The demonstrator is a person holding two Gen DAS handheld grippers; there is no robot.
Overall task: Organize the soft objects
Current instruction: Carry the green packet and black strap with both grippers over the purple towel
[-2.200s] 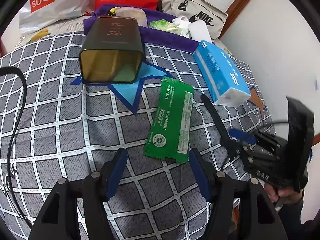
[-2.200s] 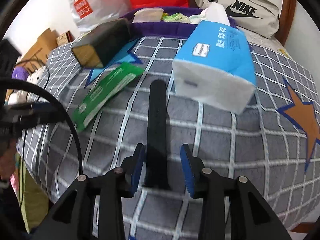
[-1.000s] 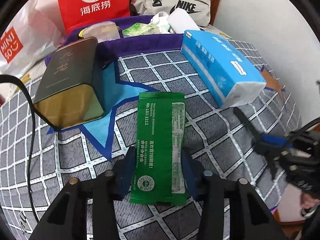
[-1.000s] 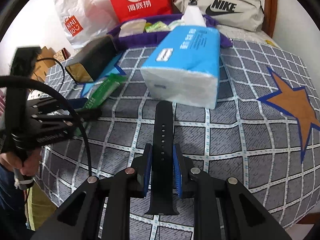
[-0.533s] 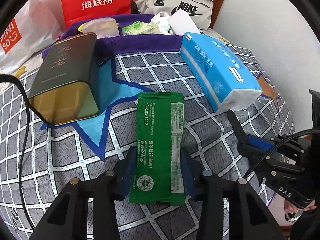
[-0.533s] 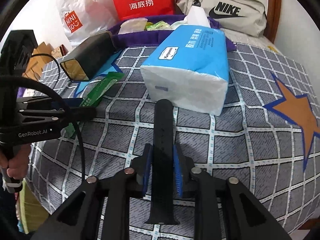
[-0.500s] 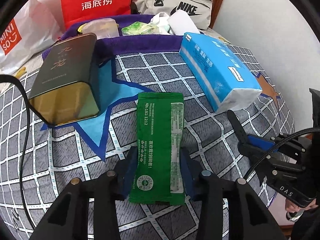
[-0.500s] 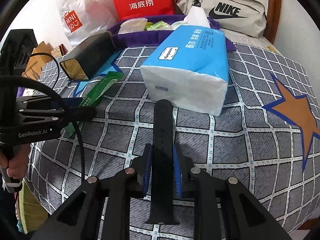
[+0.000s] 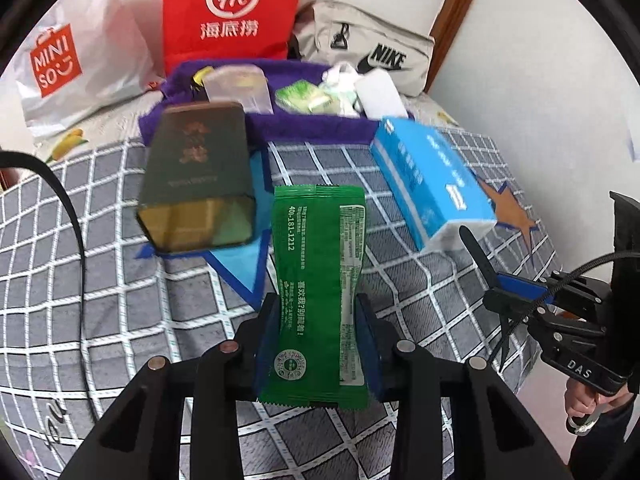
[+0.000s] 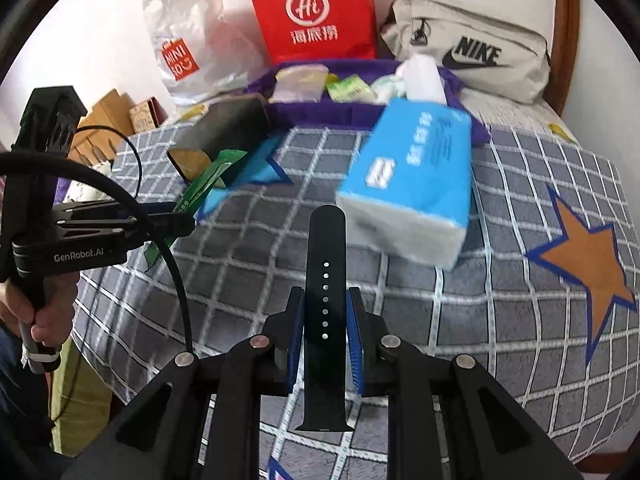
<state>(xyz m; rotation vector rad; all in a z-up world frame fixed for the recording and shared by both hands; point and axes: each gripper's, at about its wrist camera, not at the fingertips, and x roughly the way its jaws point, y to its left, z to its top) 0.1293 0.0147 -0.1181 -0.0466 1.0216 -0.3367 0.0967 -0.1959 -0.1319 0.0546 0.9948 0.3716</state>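
Change since earlier frames: both held items now ride clear of the bedspread (image 9: 100,272), lifted from where they lay flat on it; the scene behind is blurred by motion.
Left gripper (image 9: 318,332): closed on the green packet (image 9: 320,280), one pad against each long edge, near the packet's lower end.
Green packet, axis: long axis runs straight ahead along the fingers, far end pointing at the purple tray (image 9: 304,126) near the bed's far edge.
Right gripper (image 10: 325,334): closed on the black strap (image 10: 325,304), pads pressing its two narrow sides around mid-length.
Black strap, axis: also in line with the fingers, rounded tip forward, row of holes facing up; tail end hangs back below the jaws.
Key relation: the tray lies dead ahead of both grippers, beyond the dark tin (image 9: 196,176) and the blue tissue pack (image 10: 412,184).
Obstacles: tin sits just left of the packet's path; tissue pack sits just right of the strap's tip, between strap and tray.
Nearer hand: judged the left, since the packet's far end already reaches close to the tray's near wall; not certain through the fisheye.
Tray contents: small packets and white tissue, blurred.
Background: red bag (image 10: 316,12), white shopping bag (image 10: 188,36), grey pouch (image 10: 472,52) along the wall.
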